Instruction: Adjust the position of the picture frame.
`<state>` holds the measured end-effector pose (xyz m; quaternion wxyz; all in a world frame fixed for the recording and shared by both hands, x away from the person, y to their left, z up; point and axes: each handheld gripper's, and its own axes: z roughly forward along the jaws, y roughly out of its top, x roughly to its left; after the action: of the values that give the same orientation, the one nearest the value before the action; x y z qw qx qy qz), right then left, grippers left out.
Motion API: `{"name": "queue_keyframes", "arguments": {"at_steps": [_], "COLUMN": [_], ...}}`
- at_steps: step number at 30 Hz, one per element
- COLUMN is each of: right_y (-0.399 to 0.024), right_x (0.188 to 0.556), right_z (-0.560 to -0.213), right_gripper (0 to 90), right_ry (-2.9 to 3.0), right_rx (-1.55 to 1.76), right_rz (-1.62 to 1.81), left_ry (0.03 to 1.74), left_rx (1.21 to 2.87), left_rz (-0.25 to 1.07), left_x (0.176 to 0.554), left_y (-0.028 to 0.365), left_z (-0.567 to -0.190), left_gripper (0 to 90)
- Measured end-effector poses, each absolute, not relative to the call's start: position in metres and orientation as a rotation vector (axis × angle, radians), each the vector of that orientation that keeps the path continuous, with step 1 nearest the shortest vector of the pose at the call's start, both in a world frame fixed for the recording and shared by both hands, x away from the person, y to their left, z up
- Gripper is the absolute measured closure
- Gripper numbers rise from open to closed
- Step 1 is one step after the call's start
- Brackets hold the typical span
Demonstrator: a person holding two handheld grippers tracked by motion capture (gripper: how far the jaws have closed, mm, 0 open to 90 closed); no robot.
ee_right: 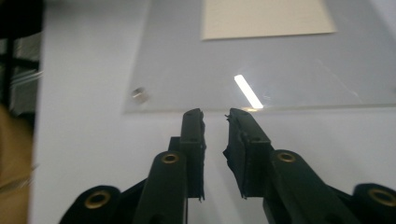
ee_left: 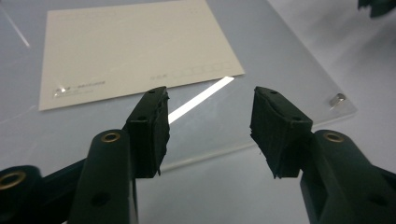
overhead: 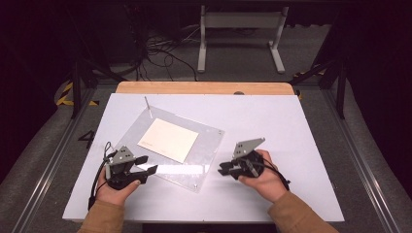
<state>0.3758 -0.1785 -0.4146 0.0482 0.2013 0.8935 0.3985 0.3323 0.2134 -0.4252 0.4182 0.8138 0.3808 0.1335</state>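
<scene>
Both tongs rest low over the white tabletop (overhead: 272,126), one at each near corner of a clear square acrylic plate (overhead: 204,167) that lies flat at the table's middle. On the plate lies a cream rectangular paper card (overhead: 168,140), its printed line of small grey characters too faint to read. Small metal studs mark the plate's corners; one shows in the left gripper view (ee_left: 339,98) and another, blurred, in the right gripper view (ee_right: 140,94). A bright strip of lamp glare crosses the plate's near part and hides the surface beneath it. A thin upright pin (overhead: 147,106) stands at the plate's far left corner, and what it is fixed to cannot be made out.

Left black two-jaw gripper (overhead: 145,165): jaws spread about halfway, nothing between the pads, the tips hovering just above the plate's near left edge and pointing right and far towards the card. Whether they touch the plate cannot be told.

Right black two-jaw gripper (overhead: 224,168): jaws drawn close with a narrow gap remaining, nothing pinched, the tips level with the plate's near right edge and just beside it.

Each hand wraps its gripper from below. Brown-sleeved forearms enter from the near edge and are cut off there. The left hand (overhead: 116,191) angles right, and the right hand (overhead: 265,182) angles left.
</scene>
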Motion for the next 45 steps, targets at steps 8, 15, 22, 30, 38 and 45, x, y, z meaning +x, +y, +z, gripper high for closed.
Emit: {"name": "queue_keyframes", "arguments": {"at_steps": [8,15,22,30,38,45], "right_y": [-0.182,-0.170,-0.161,-0.155,-0.153,-0.159], "right_x": [0.460,0.498,0.510,0.515,0.512,0.487], "right_z": [-0.420,-0.423,-0.428,-0.435,-0.432,-0.428], "right_gripper": [71.4,73.6,75.7,83.7,84.3,84.3], "right_ry": [2.578,2.568,2.602,2.629,2.673,2.774], "right_rx": [0.908,0.926,0.917,0.887,0.828,0.708], "right_rz": [1.127,1.019,0.972,0.917,0.862,0.801], "left_ry": [1.049,1.093,1.136,1.144,1.166,1.256], "left_rx": [2.014,1.994,1.972,1.964,1.932,1.873], "left_rz": [0.334,0.359,0.370,0.379,0.387,0.428], "left_x": [0.330,0.326,0.325,0.324,0.324,0.323], "left_y": [0.233,0.244,0.256,0.258,0.267,0.284], "left_z": [-0.434,-0.437,-0.441,-0.442,-0.442,-0.442], "left_gripper": [48.9,48.9,48.8,48.8,49.6,50.1]}}
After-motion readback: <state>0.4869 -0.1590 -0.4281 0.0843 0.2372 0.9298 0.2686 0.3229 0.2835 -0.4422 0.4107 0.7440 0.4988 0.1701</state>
